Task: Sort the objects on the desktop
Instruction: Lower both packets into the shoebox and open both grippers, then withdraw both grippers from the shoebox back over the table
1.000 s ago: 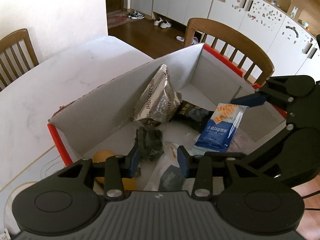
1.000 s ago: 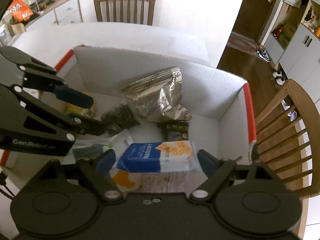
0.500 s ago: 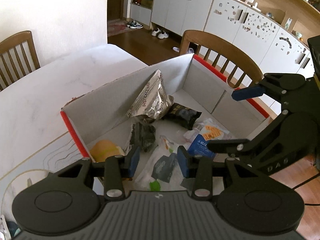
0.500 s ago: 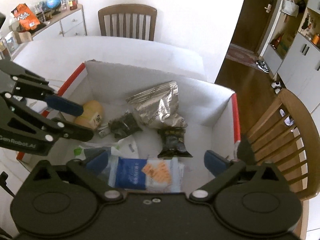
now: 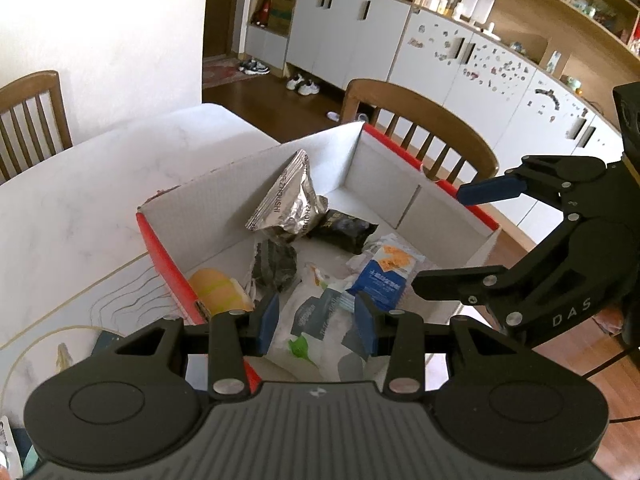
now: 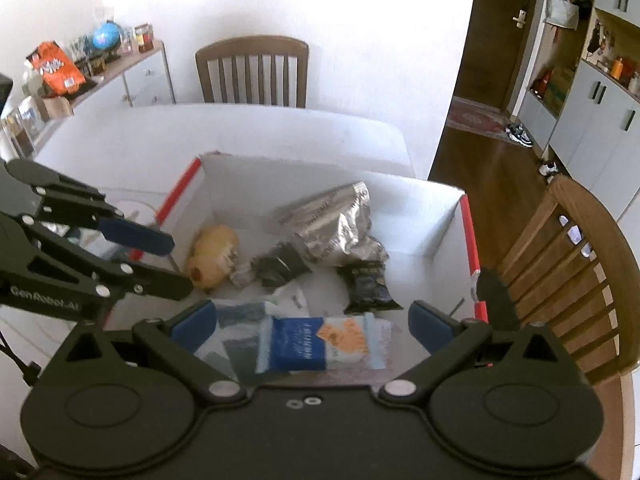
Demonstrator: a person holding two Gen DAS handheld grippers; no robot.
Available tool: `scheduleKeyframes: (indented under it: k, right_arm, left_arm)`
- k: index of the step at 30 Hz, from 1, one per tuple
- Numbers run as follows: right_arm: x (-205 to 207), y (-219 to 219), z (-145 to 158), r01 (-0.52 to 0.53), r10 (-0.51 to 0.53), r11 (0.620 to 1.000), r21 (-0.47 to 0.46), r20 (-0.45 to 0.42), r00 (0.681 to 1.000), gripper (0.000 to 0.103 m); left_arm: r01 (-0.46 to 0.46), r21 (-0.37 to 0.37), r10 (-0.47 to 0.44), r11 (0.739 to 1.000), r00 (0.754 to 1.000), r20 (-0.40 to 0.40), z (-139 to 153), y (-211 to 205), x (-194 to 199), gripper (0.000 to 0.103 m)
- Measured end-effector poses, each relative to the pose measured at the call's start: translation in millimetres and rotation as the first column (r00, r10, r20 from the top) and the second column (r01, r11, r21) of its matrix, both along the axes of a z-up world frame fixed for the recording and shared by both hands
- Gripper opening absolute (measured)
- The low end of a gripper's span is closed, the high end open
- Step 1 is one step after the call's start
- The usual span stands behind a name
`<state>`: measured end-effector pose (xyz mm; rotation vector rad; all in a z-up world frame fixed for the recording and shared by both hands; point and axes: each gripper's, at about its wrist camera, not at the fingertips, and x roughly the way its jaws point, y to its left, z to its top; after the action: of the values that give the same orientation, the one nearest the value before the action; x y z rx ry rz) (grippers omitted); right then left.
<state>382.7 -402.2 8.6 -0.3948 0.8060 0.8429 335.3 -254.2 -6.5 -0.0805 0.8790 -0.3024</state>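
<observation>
Right wrist view shows the right gripper with jaws spread wide and empty above the blue packet lying in the cardboard box, so a drop looks finished and fetching another item comes next, while the left gripper, part open, holds nothing.

I see a white box with red rims on the white marbled bench, holding a crinkled silver bag, a blue-and-orange packet, a black pouch and a yellow bun.
</observation>
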Motion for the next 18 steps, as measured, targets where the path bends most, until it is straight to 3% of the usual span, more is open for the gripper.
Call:
scheduleKeyframes:
  k: [5, 7, 9, 14, 18]
  right_arm:
    - [-17, 10, 12, 0.003, -0.003, 0.999, 0.044, 0.005, 1.000, 0.103]
    - [-25, 15, 15, 0.003, -0.004, 0.998, 0.059, 0.008, 1.000, 0.103]
    - [-33, 21, 17, 0.000, -0.001, 0.998, 0.069, 0.013, 1.000, 0.103]
    - [-59, 42, 18, -0.025, 0.024, 0.997, 0.072, 0.027, 0.999, 0.103]
    - [-81, 61, 21, -0.052, 0.049, 0.995, 0.085, 0.037, 0.998, 0.103]
  left_arm:
    - [-0.009, -0.012, 0.009, 1.000, 1.000, 0.024, 5, 12, -17, 0.047]
    - [-0.016, -0.019, 0.017, 1.000, 0.999, 0.031, 7, 19, -25, 0.058]
    - [-0.031, -0.031, 0.032, 0.999, 0.999, 0.040, 8, 28, -33, 0.063]
    - [-0.069, -0.063, 0.073, 0.996, 0.996, 0.055, 12, 55, -53, 0.064]
    - [-0.102, -0.078, 0.107, 0.992, 0.991, 0.076, 17, 79, -70, 0.072]
